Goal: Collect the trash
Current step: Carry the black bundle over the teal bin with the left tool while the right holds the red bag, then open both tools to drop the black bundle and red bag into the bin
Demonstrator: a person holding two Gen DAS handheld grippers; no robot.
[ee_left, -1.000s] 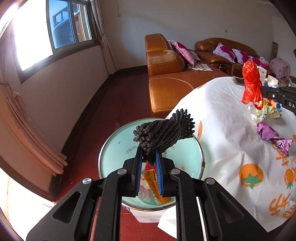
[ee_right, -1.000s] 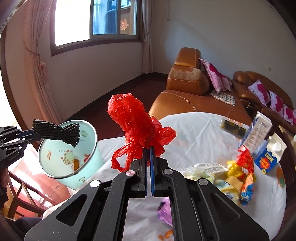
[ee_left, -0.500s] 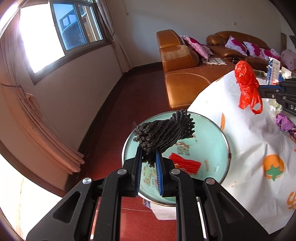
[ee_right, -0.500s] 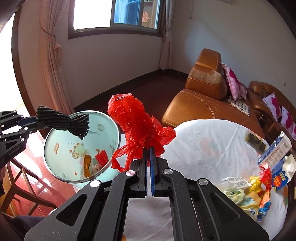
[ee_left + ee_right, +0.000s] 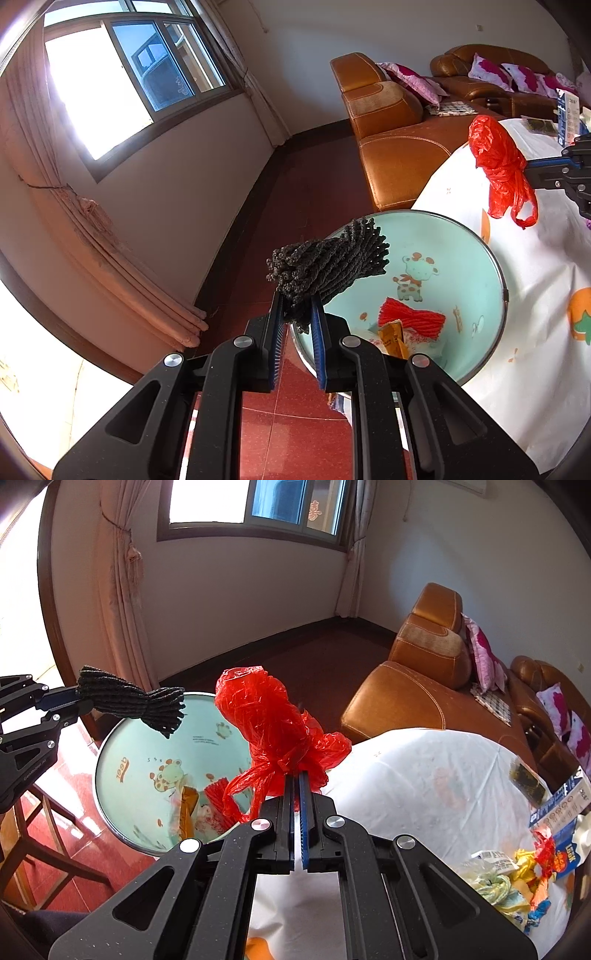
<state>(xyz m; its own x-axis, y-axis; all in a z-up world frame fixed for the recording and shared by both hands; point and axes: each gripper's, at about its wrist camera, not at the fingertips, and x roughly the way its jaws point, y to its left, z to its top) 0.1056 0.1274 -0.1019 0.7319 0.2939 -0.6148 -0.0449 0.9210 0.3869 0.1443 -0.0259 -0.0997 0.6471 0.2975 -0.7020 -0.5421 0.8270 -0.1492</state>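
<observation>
Both of my grippers have come closer to the bucket since a second ago, and the bucket now looks bigger in both views.

From the left wrist view, I see my left gripper (image 5: 297, 314) squeezing a dark bundle of yarn (image 5: 327, 264). The two blue pads press on its lower end. The yarn sticks up and leans right, in front of the near rim of the green bucket (image 5: 476, 236). The bucket has a giraffe picture inside. At its bottom lie some red yarn (image 5: 412, 317) and an orange wrapper (image 5: 394, 338). The bucket stands on the red floor (image 5: 306, 192), just beside the table with the white cloth (image 5: 546, 332). Far right, my right gripper (image 5: 532, 164) holds a red plastic bag (image 5: 500, 166) in the air above the cloth. A brown sofa (image 5: 395, 144) sits behind.

From the right wrist view, my right gripper (image 5: 297, 779) is pinched tight on the red plastic bag (image 5: 269, 723). The bag puffs up above the pads and a loop hangs down on the left. It sits in front of the right rim of the bucket (image 5: 110, 746). On the left, my left gripper (image 5: 72, 701) holds the dark yarn (image 5: 133, 699) over the bucket's far rim. More trash (image 5: 517, 871) lies piled on the cloth (image 5: 424, 775) at the right, near a blue and white box (image 5: 561, 801).
</observation>
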